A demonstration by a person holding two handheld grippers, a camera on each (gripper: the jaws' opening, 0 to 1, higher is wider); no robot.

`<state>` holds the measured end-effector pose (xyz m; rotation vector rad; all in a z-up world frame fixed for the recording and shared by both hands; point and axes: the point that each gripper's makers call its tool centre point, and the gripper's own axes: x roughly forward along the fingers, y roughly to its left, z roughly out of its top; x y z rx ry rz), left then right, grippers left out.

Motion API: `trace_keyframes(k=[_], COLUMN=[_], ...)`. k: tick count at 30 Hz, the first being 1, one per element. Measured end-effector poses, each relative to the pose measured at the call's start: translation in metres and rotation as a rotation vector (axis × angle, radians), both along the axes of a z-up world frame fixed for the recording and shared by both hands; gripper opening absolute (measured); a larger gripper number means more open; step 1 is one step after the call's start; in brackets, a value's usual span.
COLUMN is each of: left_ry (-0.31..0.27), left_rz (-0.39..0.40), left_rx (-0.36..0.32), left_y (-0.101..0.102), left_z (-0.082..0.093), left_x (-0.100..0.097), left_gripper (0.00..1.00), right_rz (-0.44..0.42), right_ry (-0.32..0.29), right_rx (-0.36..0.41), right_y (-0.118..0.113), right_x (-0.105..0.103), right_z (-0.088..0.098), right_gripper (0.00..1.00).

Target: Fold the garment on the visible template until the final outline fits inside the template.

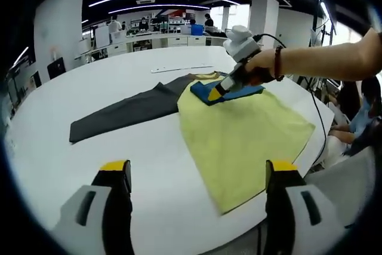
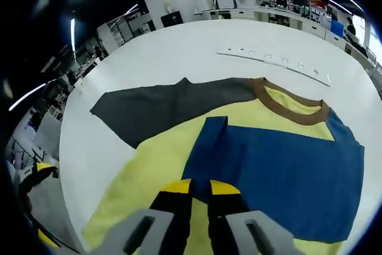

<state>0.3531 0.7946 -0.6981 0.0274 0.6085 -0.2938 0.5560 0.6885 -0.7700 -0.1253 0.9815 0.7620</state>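
Note:
A T-shirt lies flat on the white table (image 1: 119,82). Its body is yellow (image 1: 239,135), one long sleeve is grey (image 1: 125,111) and the other sleeve is blue (image 1: 239,92). The blue sleeve (image 2: 280,171) is folded across the yellow chest (image 2: 155,159), below the brown collar (image 2: 292,111). My right gripper (image 2: 201,188), held by a hand (image 1: 262,64), has its jaws close together at the blue sleeve's edge, and its tip (image 1: 215,92) rests on the cloth. My left gripper (image 1: 197,168) hovers above the near hem, wide open and holding nothing.
A white strip (image 2: 274,61) lies on the table beyond the collar. The grey sleeve (image 2: 167,108) stretches out to the side. The table edge (image 1: 310,147) runs close to the shirt's hem. A person (image 1: 358,111) sits past that edge. Desks and shelves stand far behind.

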Motion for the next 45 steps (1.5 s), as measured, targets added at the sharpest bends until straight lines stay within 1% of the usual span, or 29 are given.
trace_keyframes(k=[1, 3, 7, 9, 12, 13, 15, 17, 20, 21, 23, 25, 30, 34, 38, 42, 43, 45], left_ry=[-0.002, -0.003, -0.002, 0.0, -0.004, -0.006, -0.008, -0.009, -0.011, -0.013, -0.015, -0.015, -0.011, -0.016, -0.018, -0.021, -0.021, -0.02], left_rz=[0.0, 0.0, 0.0, -0.002, -0.004, -0.004, -0.004, -0.003, 0.0, 0.003, 0.005, 0.006, 0.004, -0.004, -0.005, -0.004, -0.004, -0.004], left_rx=[0.0, -0.001, 0.0, 0.002, 0.002, 0.002, 0.002, 0.002, 0.002, 0.002, 0.002, 0.001, 0.004, 0.007, 0.013, 0.017, 0.017, 0.021], left_y=[0.0, 0.0, 0.0, 0.0, 0.0, -0.001, -0.001, -0.001, 0.0, 0.001, 0.002, 0.002, 0.002, 0.0, 0.0, -0.001, -0.002, -0.002], left_z=[0.001, 0.001, 0.0, 0.0, 0.0, 0.001, 0.002, 0.002, 0.003, 0.003, 0.003, 0.003, 0.002, 0.004, 0.006, 0.007, 0.007, 0.007], left_x=[0.0, 0.0, 0.0, -0.001, 0.0, 0.0, 0.0, 0.0, -0.001, -0.002, -0.002, -0.003, -0.002, -0.001, 0.001, 0.002, 0.002, 0.001], left_gripper=[0.9, 0.9, 0.9, 0.9, 0.9, 0.9, 0.9, 0.9, 0.91, 0.91, 0.91, 0.91, 0.92, 0.92, 0.93, 0.95, 0.95, 0.96], right_rz=[-0.001, -0.006, -0.004, 0.008, 0.047, 0.073, 0.097, 0.122, 0.162, 0.193, 0.202, 0.212, 0.235, 0.249, 0.233, 0.229, 0.222, 0.202], right_ry=[0.002, 0.006, 0.0, 0.003, 0.015, 0.015, 0.027, 0.025, 0.025, 0.016, 0.012, 0.011, 0.025, 0.012, -0.053, -0.078, -0.094, -0.124], right_rx=[0.002, 0.019, 0.077, 0.1, 0.123, 0.125, 0.125, 0.113, 0.09, 0.063, 0.042, 0.053, 0.079, 0.098, 0.114, 0.116, 0.111, 0.097], right_y=[0.0, 0.002, 0.012, 0.019, 0.031, 0.035, 0.041, 0.044, 0.048, 0.047, 0.045, 0.047, 0.051, 0.05, 0.046, 0.038, 0.034, 0.026], right_x=[0.0, -0.001, -0.003, -0.006, -0.014, -0.017, -0.024, -0.028, -0.034, -0.036, -0.038, -0.039, -0.042, -0.042, -0.032, -0.028, -0.025, -0.019], right_z=[0.0, 0.005, 0.019, 0.024, 0.027, 0.027, 0.024, 0.02, 0.011, 0.006, 0.003, 0.004, 0.007, 0.014, 0.024, 0.03, 0.031, 0.032], right_gripper=[0.04, 0.0, 0.0, 0.0, 0.0, 0.0, 0.0, 0.0, 0.01, 0.03, 0.05, 0.06, 0.15, 0.23, 0.53, 0.62, 0.65, 0.76])
